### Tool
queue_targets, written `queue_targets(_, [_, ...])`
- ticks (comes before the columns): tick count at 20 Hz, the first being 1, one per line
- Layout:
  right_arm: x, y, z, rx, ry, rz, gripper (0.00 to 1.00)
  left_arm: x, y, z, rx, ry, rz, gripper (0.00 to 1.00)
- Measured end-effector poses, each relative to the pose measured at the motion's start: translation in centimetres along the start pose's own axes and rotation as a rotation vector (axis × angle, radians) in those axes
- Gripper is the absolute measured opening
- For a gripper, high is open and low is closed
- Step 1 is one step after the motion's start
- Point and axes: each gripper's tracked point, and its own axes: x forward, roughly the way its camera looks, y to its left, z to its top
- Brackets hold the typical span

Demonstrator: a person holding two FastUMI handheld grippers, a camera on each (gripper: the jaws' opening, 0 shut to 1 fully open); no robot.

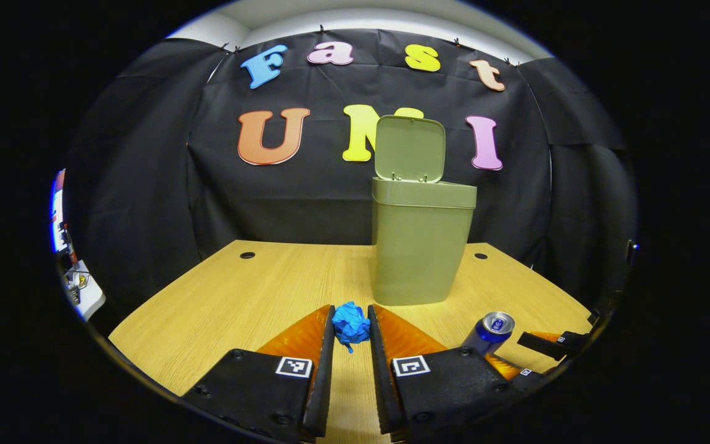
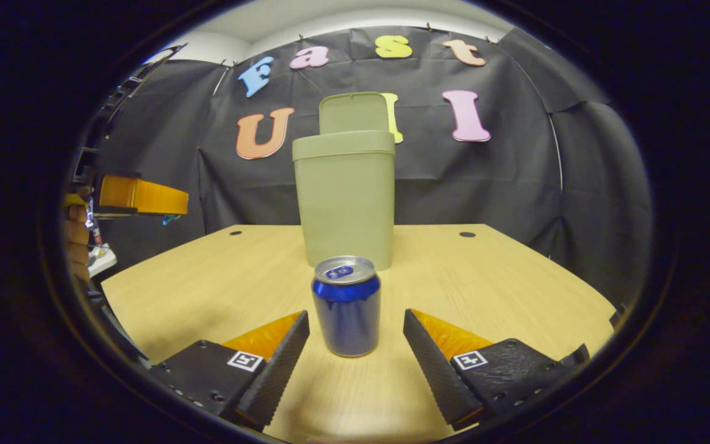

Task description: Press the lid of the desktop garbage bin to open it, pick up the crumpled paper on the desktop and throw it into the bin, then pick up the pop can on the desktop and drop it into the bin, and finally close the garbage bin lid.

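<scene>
We have the bin (image 1: pixel 421 246) standing at centre frame in the left gripper view, its lid (image 1: pixel 409 148) already tipped up and back, so the opening faces us from above. The paper (image 1: pixel 351 324), a blue crumpled wad, sits low in the middle of that view, between the tips of the left gripper (image 1: pixel 351 330). The fingers are nearly together and seem to press the wad from both sides, so we read it as gripped. From this view alone we cannot tell whether it is off the desk (image 1: pixel 238 296); in the right gripper view the other gripper hangs raised at the left edge of the frame.

The step in hand, as we judge it, is carrying the paper to the bin. To do it well we should keep the squeeze steady, since a loose wad can slip out at the tips. We should rise above the rim before moving forward, then come in over the open mouth in front of the raised lid, not against it, as a knock could drop the lid shut. Release only when the wad is squarely above the opening.

The right gripper (image 2: pixel 356 336) waits with its fingers wide apart, flanking the can (image 2: pixel 346 305), which stands upright at lower centre without touching either finger. We should hold it clear of the can until the paper is in.
</scene>
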Motion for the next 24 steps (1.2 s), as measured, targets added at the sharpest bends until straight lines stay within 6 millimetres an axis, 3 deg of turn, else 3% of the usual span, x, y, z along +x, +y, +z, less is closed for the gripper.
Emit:
queue_targets(7, [3.4, 0.6, 0.0, -0.027, 0.029, -0.018, 0.96, 0.3, 0.1, -0.2, 0.009, 0.020, -0.002, 0.34])
queue_targets(8, [3.7, 0.6, -0.2, -0.032, 0.038, -0.019, 0.96, 0.3, 0.1, -0.2, 0.010, 0.020, 0.000, 0.37])
queue_targets(10, [4.2, 0.5, -0.5, -0.026, 0.056, -0.016, 0.96, 0.1, 0.1, -0.2, 0.011, 0.018, 0.004, 0.34])
queue_targets(12, [4.3, 0.3, -0.3, -0.006, 0.055, -0.006, 0.87, 0.2, 0.1, -0.3, 0.009, 0.022, 0.002, 0.34])
queue_targets(17, [3.0, -0.3, 1.0, -0.016, 0.034, -0.009, 0.82, 0.2, 0.2, -0.3, 0.007, 0.023, 0.003, 0.34])
queue_targets(24, [-1.9, -2.1, 7.2, -0.011, -0.058, -0.008, 0.82, -0.2, -0.3, -0.6, 0.010, 0.010, 0.017, 0.34])
